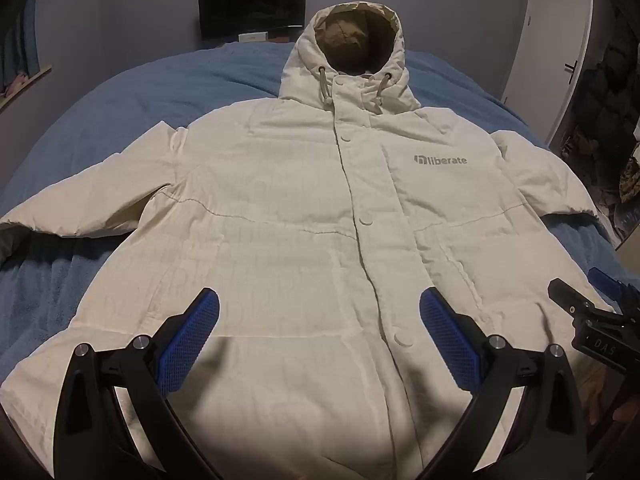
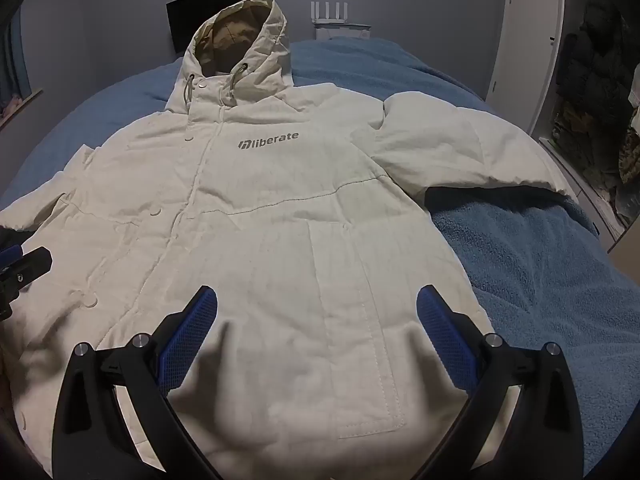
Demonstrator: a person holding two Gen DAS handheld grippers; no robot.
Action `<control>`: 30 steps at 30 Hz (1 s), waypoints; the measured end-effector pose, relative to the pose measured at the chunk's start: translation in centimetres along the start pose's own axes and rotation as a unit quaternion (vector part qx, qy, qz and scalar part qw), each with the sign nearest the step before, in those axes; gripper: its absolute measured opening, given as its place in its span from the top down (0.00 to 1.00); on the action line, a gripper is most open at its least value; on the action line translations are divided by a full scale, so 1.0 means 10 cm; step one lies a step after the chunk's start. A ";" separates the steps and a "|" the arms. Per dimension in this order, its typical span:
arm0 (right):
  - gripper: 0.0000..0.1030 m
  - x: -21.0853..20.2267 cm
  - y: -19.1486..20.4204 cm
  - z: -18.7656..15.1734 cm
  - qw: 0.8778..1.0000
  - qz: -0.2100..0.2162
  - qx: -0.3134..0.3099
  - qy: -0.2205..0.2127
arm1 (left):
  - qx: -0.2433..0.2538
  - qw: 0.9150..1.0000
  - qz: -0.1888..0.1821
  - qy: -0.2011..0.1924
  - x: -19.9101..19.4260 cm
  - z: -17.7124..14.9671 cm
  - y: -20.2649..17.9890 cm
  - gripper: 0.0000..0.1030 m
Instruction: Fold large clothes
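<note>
A large cream hooded jacket (image 1: 304,208) lies flat, front up and buttoned, on a blue blanket (image 1: 132,96), hood (image 1: 352,48) at the far end, both sleeves spread out. My left gripper (image 1: 320,308) hovers open over the lower front, left of the button placket, nothing between its blue pads. My right gripper (image 2: 318,308) hovers open above the jacket (image 2: 280,220) near its pocket, also holding nothing. The right gripper's black body (image 1: 588,320) shows at the right edge of the left wrist view. At the left edge of the right wrist view the left gripper (image 2: 24,268) appears.
The blue blanket (image 2: 532,264) covers a bed. A dark screen (image 1: 252,6) stands against the grey wall behind the hood. A white door (image 1: 548,40) and dark hanging clothes (image 1: 608,92) are at the right. A white radiator-like unit (image 2: 340,20) sits beyond the bed.
</note>
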State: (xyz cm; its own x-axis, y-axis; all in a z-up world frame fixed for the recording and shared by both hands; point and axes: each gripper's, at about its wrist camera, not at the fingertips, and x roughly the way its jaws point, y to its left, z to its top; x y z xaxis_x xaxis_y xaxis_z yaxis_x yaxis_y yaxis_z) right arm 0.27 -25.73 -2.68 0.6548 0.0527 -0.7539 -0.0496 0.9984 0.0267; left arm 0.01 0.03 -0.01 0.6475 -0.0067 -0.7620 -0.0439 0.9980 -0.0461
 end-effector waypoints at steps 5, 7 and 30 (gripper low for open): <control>0.07 0.01 0.00 -0.01 1.000 -0.002 -0.001 0.000 | 0.000 1.000 -0.002 -0.001 -0.02 -0.01 0.01 0.06; 0.07 0.01 0.00 0.00 1.000 -0.001 0.000 0.001 | 0.000 1.000 -0.002 -0.001 -0.04 -0.02 0.02 0.06; 0.07 0.06 -0.01 -0.01 1.000 -0.002 0.000 0.010 | 0.000 1.000 0.000 0.009 0.12 -0.11 0.02 0.06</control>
State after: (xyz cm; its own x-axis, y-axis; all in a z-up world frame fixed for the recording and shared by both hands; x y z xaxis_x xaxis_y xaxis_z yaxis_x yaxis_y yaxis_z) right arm 0.60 -25.84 -3.24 0.6399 0.0490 -0.7669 -0.0476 0.9986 0.0241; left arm -0.07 0.17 -1.69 0.6332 -0.0070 -0.7739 -0.0448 0.9979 -0.0457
